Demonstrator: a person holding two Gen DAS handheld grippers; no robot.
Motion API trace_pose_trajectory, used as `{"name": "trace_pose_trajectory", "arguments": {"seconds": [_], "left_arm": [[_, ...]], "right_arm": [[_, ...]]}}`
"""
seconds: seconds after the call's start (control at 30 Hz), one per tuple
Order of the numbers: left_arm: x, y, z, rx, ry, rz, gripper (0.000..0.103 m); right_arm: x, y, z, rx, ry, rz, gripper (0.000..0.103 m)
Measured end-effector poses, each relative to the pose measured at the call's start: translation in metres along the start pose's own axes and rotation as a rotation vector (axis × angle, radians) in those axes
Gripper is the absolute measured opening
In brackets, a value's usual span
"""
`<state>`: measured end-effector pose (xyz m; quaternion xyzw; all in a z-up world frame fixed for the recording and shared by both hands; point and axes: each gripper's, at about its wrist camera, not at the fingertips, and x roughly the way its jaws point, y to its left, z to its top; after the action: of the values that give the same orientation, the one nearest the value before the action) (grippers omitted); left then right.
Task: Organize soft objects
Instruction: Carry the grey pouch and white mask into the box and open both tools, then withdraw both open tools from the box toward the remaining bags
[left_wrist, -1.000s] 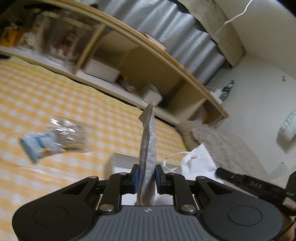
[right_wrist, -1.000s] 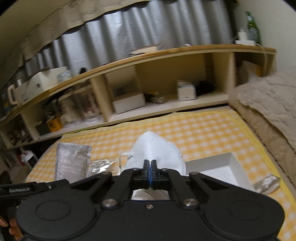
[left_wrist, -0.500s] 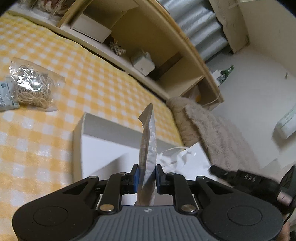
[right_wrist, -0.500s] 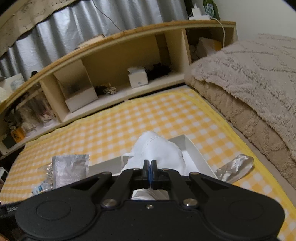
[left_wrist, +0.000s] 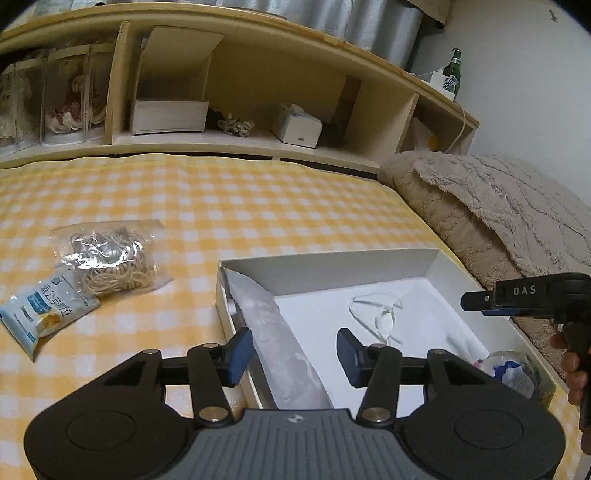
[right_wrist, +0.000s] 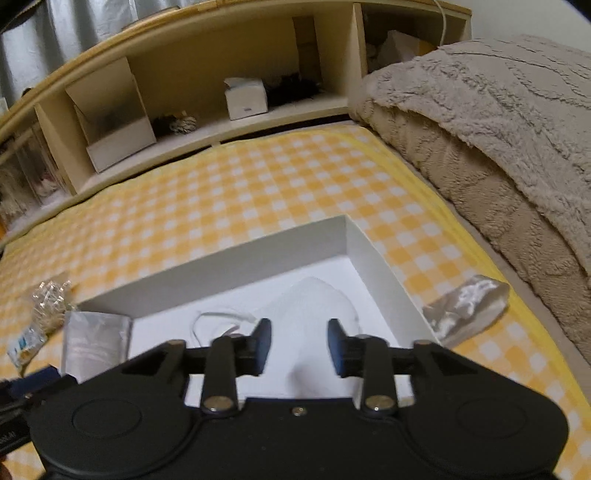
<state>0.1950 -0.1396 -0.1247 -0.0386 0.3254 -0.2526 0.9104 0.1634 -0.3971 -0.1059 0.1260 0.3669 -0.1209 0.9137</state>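
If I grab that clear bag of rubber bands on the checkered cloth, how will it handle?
The bag of rubber bands will probably sag and shift, since its loose contents bunch unevenly. Its glossy, crinkled film looks slippery, so the tongs may slide. It likely feels light.

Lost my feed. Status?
Both claws, left and right, open. Grey pouch and white mask in box. Nothing blocking.
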Motion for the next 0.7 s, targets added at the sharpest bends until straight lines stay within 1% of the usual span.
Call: {"name": "trace_pose_trajectory", "arguments": {"seconds": [0.13, 0.23, 0.3, 0.33, 0.4, 0.53, 0.63, 0.7], "left_arm": [[-0.004, 0.001, 0.005, -0.012, 0.001, 0.005, 0.051], [-0.007, 0.001, 0.008, -0.005, 0.007, 0.001, 0.050], [-0.006, -0.001, 0.009, 0.005, 0.021, -0.024, 0.050], [-0.004, -0.003, 0.008, 0.014, 0.026, -0.035, 0.050], [0.000, -0.009, 0.005, 0.053, 0.039, -0.051, 0.050], [0.011, -0.015, -0.003, 0.113, 0.070, -0.059, 0.050], [0.021, -0.013, -0.008, 0.123, 0.101, -0.060, 0.050], [0.024, -0.014, -0.010, 0.145, 0.093, -0.065, 0.050]], "right_arm": [[-0.007, -0.007, 0.001, 0.034, 0.000, 0.010, 0.041], [-0.011, -0.007, 0.000, 0.034, 0.008, 0.024, 0.042], [-0.012, -0.006, -0.001, 0.033, 0.020, 0.052, 0.041], [-0.011, -0.004, -0.002, 0.035, 0.031, 0.073, 0.040], [-0.007, 0.000, -0.004, 0.037, 0.059, 0.111, 0.029], [0.007, 0.011, -0.008, 0.008, 0.116, 0.127, 0.025], [0.020, 0.017, -0.012, -0.012, 0.155, 0.129, 0.023], [0.028, 0.020, -0.015, -0.019, 0.177, 0.128, 0.022]]}}
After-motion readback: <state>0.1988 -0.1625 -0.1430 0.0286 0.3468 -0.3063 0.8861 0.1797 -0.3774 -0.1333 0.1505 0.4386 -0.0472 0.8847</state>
